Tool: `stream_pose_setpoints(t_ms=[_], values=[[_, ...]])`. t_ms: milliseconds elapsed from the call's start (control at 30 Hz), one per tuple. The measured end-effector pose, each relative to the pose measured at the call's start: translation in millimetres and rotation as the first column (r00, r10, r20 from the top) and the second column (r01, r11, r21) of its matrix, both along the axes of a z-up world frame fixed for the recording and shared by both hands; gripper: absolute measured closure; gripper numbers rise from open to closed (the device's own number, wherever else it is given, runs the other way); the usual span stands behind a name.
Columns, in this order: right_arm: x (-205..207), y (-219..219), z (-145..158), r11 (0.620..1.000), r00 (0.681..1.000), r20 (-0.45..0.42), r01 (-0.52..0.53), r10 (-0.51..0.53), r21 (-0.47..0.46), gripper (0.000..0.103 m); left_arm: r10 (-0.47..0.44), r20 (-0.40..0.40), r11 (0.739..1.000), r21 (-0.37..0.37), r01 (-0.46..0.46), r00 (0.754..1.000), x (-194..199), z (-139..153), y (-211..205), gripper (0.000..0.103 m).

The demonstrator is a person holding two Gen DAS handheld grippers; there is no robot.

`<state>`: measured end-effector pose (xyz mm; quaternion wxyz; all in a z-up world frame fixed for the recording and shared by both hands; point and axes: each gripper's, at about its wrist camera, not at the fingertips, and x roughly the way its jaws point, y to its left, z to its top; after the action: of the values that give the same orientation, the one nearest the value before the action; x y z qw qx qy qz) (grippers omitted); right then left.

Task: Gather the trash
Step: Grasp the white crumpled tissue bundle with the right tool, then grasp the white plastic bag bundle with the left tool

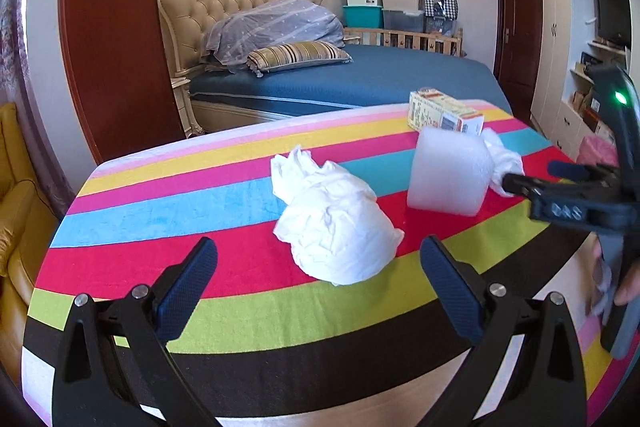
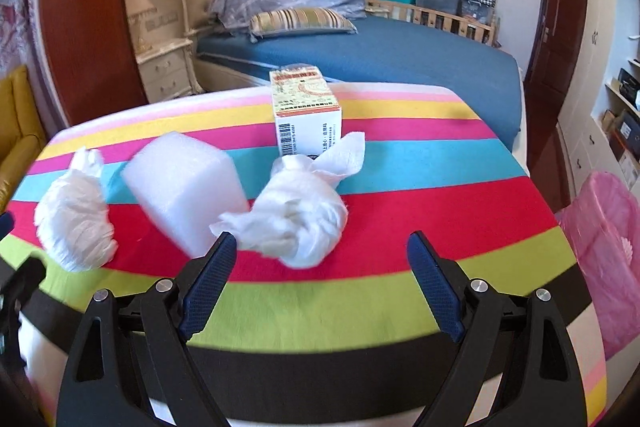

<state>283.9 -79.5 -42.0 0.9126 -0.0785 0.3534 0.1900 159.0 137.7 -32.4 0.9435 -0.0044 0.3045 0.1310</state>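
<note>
Textured blue fingers point(image 1: 192, 291) of both grippers gape wide, empty. Beyond lie crumpled tissue wads point(image 1: 336, 219), a foam block point(image 1: 448, 175) and a carton point(image 2: 306, 111) on the striped table point(image 1: 160, 211).

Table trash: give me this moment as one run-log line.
left gripper: open, before left tissue wad | right gripper: open, before right tissue wad | foam block, carton: on table

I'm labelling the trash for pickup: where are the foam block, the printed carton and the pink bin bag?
foam block point(image 2: 188, 187): right wrist view, on its broad front face.
printed carton point(image 2: 306, 115): right wrist view, on its near end by the barcode.
pink bin bag point(image 2: 604, 251): right wrist view, on its crinkled side.
</note>
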Motion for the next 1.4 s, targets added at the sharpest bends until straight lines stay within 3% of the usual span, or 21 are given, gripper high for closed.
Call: stream_pose_setpoints(t_ms=[200,300,400,600,900,1233,1400], values=[[21,6,-6,1.000,0.999,-0.051,0.015,-0.015,-0.001,0.029,-0.007,-0.005,1.000,-0.011,0.007,1.000,3,-2,-2,0.005],[22,7,-9,1.000,0.997,-0.071,-0.013,0.013,0.002,0.041,-0.009,-0.024,0.998,-0.067,0.007,1.000,4,-5,4,0.005],[18,7,-7,0.999,0.997,-0.061,-0.041,0.043,0.027,0.063,0.017,-0.039,0.993,-0.113,-0.021,0.999,6,-8,13,0.005],[-5,-9,1,0.999,1.000,0.000,-0.008,0.008,0.048,0.066,0.042,-0.058,0.982,-0.179,-0.052,0.997,6,-13,26,0.005],[-62,-52,7,1.000,0.997,0.082,0.012,-0.014,0.025,0.066,0.023,-0.050,0.982,-0.188,-0.032,0.998,5,-12,22,0.005],[-64,-68,7,0.997,0.995,0.078,0.052,-0.057,0.056,0.066,0.016,-0.026,0.992,-0.128,-0.019,1.000,6,-6,8,0.005],[-66,-71,7,0.996,0.994,0.084,0.058,-0.063,0.071,0.066,0.027,-0.067,0.992,-0.119,-0.035,0.997,23,-9,2,0.005]])
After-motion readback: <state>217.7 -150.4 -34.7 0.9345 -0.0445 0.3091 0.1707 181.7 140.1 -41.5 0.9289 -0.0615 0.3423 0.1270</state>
